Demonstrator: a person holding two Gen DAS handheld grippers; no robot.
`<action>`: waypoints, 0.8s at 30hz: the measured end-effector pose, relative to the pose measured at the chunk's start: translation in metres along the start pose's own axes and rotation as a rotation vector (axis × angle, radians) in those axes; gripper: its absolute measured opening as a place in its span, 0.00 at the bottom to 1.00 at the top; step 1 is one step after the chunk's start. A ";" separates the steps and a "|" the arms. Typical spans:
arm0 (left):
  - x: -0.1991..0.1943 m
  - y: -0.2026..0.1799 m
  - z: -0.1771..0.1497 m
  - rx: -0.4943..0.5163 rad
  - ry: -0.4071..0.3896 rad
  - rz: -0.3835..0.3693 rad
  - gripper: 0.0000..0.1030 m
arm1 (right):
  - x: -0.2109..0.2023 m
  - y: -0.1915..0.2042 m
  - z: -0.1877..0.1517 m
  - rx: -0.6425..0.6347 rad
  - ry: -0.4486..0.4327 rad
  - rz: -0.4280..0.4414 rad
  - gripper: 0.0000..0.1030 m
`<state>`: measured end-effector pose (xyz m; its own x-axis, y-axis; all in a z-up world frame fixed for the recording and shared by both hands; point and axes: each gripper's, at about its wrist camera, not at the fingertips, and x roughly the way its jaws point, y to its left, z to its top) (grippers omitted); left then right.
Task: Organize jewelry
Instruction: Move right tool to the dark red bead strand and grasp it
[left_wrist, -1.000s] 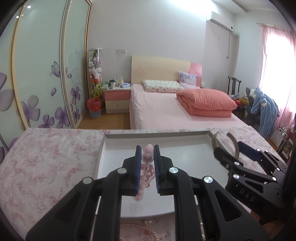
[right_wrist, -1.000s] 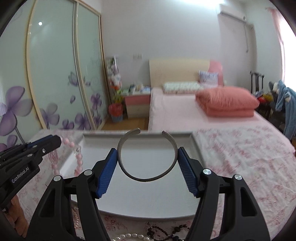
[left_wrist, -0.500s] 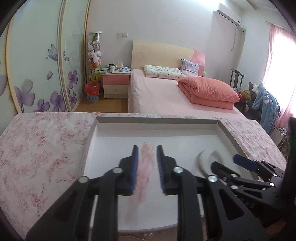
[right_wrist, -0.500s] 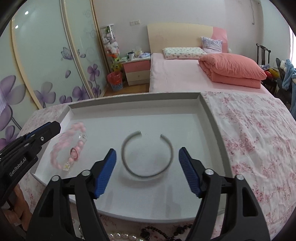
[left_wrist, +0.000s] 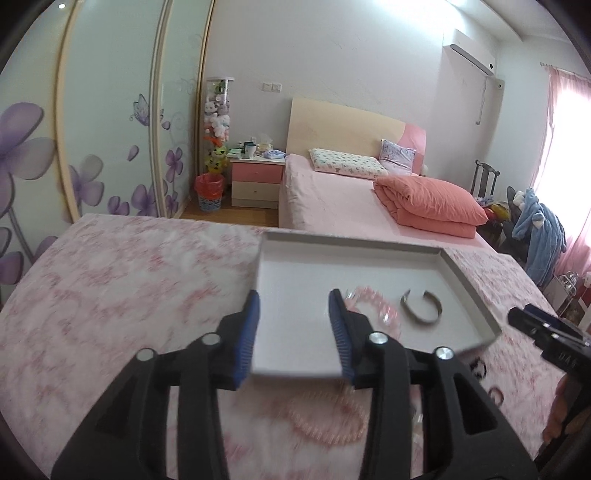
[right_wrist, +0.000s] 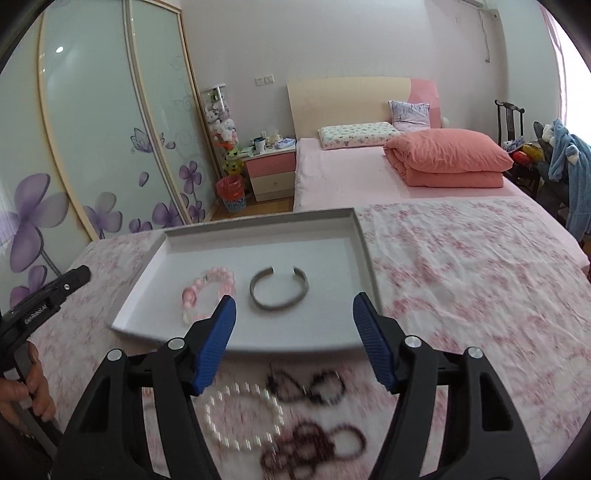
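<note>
A grey tray (right_wrist: 354, 229) (left_wrist: 454, 266) lies on the pink floral cloth. In it rest a pink bead bracelet (right_wrist: 207, 291) (left_wrist: 373, 306) and a grey open bangle (right_wrist: 279, 291) (left_wrist: 421, 310), side by side. My right gripper (right_wrist: 293, 326) is open and empty, pulled back over the tray's near edge. My left gripper (left_wrist: 293, 325) is open and empty at the tray's near left corner. On the cloth in front of the tray lie a white pearl bracelet (right_wrist: 240, 417), a black bead string (right_wrist: 306, 384) and a dark red bead string (right_wrist: 310, 443). A pink bead necklace (left_wrist: 325, 417) lies below the left gripper.
The floral cloth (right_wrist: 461, 266) spreads wide to the right of the tray and to its left (left_wrist: 129, 280). Behind are a pink bed (right_wrist: 369, 177), a bedside table (right_wrist: 271, 173) and sliding wardrobe doors (right_wrist: 110, 129).
Both grippers opened and let go: the pink bracelet and the grey bangle now lie in the tray. Both grippers have pulled back toward the near edge, the left one shifting left.
</note>
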<state>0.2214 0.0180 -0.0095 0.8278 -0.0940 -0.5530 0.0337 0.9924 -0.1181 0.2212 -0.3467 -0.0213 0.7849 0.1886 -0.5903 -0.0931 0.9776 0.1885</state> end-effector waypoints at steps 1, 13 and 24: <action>-0.006 0.003 -0.005 0.000 0.001 0.002 0.42 | -0.006 -0.003 -0.005 0.001 0.005 -0.002 0.61; -0.046 0.013 -0.066 0.028 0.068 -0.009 0.64 | -0.009 -0.020 -0.073 -0.022 0.187 -0.014 0.57; -0.047 0.002 -0.079 0.062 0.104 -0.038 0.76 | 0.020 -0.001 -0.088 -0.145 0.276 -0.080 0.81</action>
<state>0.1378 0.0177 -0.0489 0.7631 -0.1364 -0.6317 0.1017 0.9906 -0.0911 0.1833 -0.3357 -0.1019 0.5995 0.1090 -0.7929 -0.1392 0.9898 0.0308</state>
